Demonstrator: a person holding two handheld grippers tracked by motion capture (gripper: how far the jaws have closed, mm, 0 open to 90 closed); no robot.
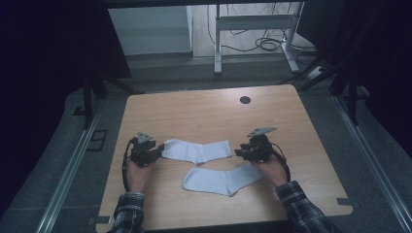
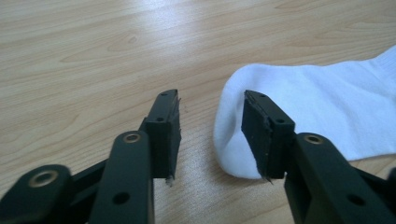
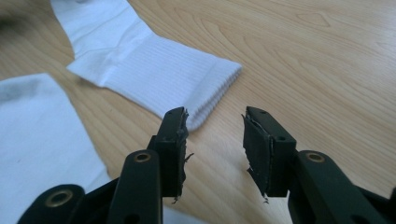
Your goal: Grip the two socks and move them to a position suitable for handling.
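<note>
Two white socks lie flat on the tabletop [image 1: 291,126]. The far sock [image 1: 197,149] lies between the two grippers. The near sock [image 1: 221,180] lies just below it, closer to the person. They are apart, not yet put together as a pair.

The left gripper [image 1: 158,151] sits at the toe end of the far sock. Its jaws are part open with nothing pinched; one jaw is over the toe edge, the other over bare wood.

The right gripper [image 1: 238,152] is by the cuff end of the same sock. Its jaws are part open too, holding nothing.

I think the job has barely begun: both ends must still be grabbed, then the socks matched up.
</note>
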